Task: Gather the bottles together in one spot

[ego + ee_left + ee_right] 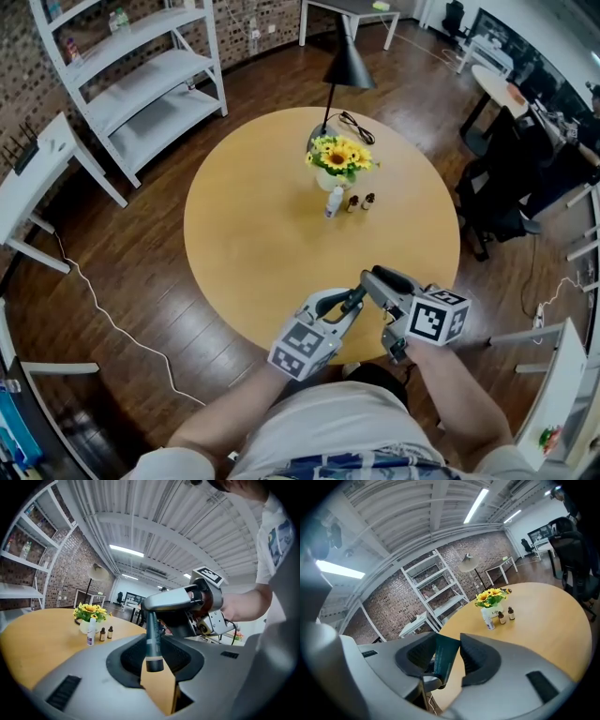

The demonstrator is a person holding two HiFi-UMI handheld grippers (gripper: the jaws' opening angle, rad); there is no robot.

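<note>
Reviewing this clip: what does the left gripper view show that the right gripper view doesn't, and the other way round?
Only the left gripper view: the right gripper with its marker cube, clamped on the upper end of the dark tube, and the person's forearm. Only the right gripper view: the tube's flat crimped end between that gripper's jaws, and a black chair. Both: the tube, the round table, sunflowers, a white bottle and two small brown bottles.

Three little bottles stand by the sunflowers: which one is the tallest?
The white bottle at the row's left end; the two brown bottles beside it are shorter.
</note>
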